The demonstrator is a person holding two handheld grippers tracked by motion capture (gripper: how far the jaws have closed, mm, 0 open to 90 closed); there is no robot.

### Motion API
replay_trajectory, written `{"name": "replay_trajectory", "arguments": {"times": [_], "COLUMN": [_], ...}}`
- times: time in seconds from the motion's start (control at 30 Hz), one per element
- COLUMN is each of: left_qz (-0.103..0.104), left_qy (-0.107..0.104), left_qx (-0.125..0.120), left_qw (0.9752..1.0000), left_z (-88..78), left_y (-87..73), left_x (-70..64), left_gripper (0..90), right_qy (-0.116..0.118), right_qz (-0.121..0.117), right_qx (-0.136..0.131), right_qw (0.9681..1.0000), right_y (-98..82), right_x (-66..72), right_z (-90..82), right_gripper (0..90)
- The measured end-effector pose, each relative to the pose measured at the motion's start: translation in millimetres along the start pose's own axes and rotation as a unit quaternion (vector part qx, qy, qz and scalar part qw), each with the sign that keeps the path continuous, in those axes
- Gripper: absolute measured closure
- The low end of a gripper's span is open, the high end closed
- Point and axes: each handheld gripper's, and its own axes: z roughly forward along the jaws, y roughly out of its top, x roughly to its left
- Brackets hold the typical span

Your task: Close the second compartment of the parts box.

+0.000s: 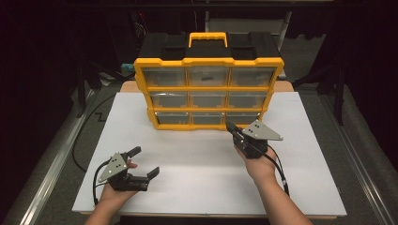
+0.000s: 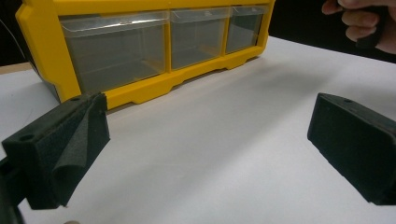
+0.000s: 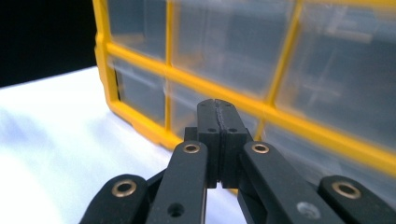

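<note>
Organizer: a yellow-framed drawer organizer with a black top and a yellow carry handle stands upright at the far middle of the white board, its front facing the person.
Drawers: nine clear drawers in three rows of three, all pushed in flush with the frame.
Contents: the bottom-row drawers look empty in the left gripper view; what lies in the upper rows is too blurred to tell.
Right gripper: the right gripper sits just in front of the organizer's bottom row, near the bottom right drawer; its jaws are pressed fully together with nothing between them, and its tip points at the drawer fronts. Whether the tip touches the organizer cannot be told.
Left gripper: the left gripper rests on the board, well apart from the organizer and toward its front left; its jaws stand wide apart and hold nothing.
In between: bare white board lies between the left gripper and the organizer's front.
Surroundings: the board lies on a wooden table whose edge shows beside the organizer; dark floor and metal rails flank it.
</note>
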Motion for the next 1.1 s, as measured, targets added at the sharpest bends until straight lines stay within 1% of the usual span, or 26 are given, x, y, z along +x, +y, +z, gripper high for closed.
{"name": "replay_trajectory", "arguments": {"times": [0.1, 0.13, 0.23, 0.3, 0.5, 0.63, 0.73, 0.77, 0.83, 0.87, 0.93, 1.0, 1.03, 1.07, 1.1], "left_qz": [0.0, 0.0, 0.0, 0.0, -0.003, -0.01, -0.016, -0.016, -0.018, -0.017, -0.016, -0.016, -0.016, -0.016, -0.015], "left_qy": [0.001, 0.001, 0.002, 0.004, 0.011, 0.019, 0.023, 0.023, 0.024, 0.024, 0.024, 0.023, 0.023, 0.024, 0.023], "left_qx": [0.001, 0.001, 0.001, 0.002, 0.001, -0.005, -0.004, -0.002, -0.001, 0.001, 0.002, 0.001, 0.0, 0.0, 0.0], "left_qw": [1.0, 1.0, 1.0, 1.0, 0.9999, 0.9998, 0.9996, 0.9996, 0.9995, 0.9996, 0.9996, 0.9996, 0.9996, 0.9996, 0.9996], "left_z": [0.1, 0.1, 0.2, 0.1, -2.3, -5.3, -6.0, -5.8, -4.2, -3.8, -3.3, -3.7, -4.0, -4.3, -4.6], "left_y": [-0.1, -0.1, -0.1, -0.2, 0.0, -0.1, -0.7, -0.8, -1.2, -1.2, -1.2, -1.1, -1.0, -1.0, -0.9], "left_x": [-0.1, 0.0, 0.9, 1.5, 3.1, 5.8, 8.4, 8.9, 9.0, 9.1, 8.8, 8.5, 8.3, 8.3, 8.4], "left_gripper": [0.4, 0.4, 0.4, 0.4, 0.5, 0.4, 0.4, 0.4, 0.5, 0.5, 0.5, 0.4, 0.5, 0.4, 0.5], "right_qy": [-0.005, -0.003, -0.008, -0.013, -0.027, -0.036, -0.048, -0.046, -0.045, -0.045, -0.044, -0.045, -0.043, -0.041, -0.039], "right_qz": [0.005, 0.007, 0.007, 0.013, 0.022, 0.023, 0.037, 0.047, 0.045, 0.043, 0.047, 0.05, 0.053, 0.055, 0.058], "right_qx": [0.006, 0.007, 0.011, 0.014, 0.012, 0.015, 0.015, 0.012, 0.017, 0.018, 0.011, 0.009, 0.011, 0.015, 0.025], "right_qw": [1.0, 0.9999, 0.9999, 0.9997, 0.9993, 0.999, 0.998, 0.9978, 0.9978, 0.9979, 0.9978, 0.9977, 0.9976, 0.9976, 0.9973], "right_y": [-13.8, -18.2, -29.9, -36.3, -51.4, -63.6, -75.3, -80.9, -85.7, -86.2, -85.8, -86.4, -87.4, -88.6, -89.7], "right_x": [-5.1, -6.6, -11.6, -15.3, -26.3, -31.6, -35.4, -36.8, -37.3, -37.8, -39.6, -41.2, -42.0, -43.0, -43.8], "right_z": [-7.8, -10.8, -20.7, -29.1, -56.4, -74.1, -85.2, -87.7, -88.5, -88.6, -88.6, -88.4, -88.1, -87.6, -86.8], "right_gripper": [90.0, 90.0, 90.0, 90.0, 90.0, 90.0, 90.0, 90.0, 90.0, 90.0, 90.0, 89.0, 86.0, 81.1, 75.5]}}
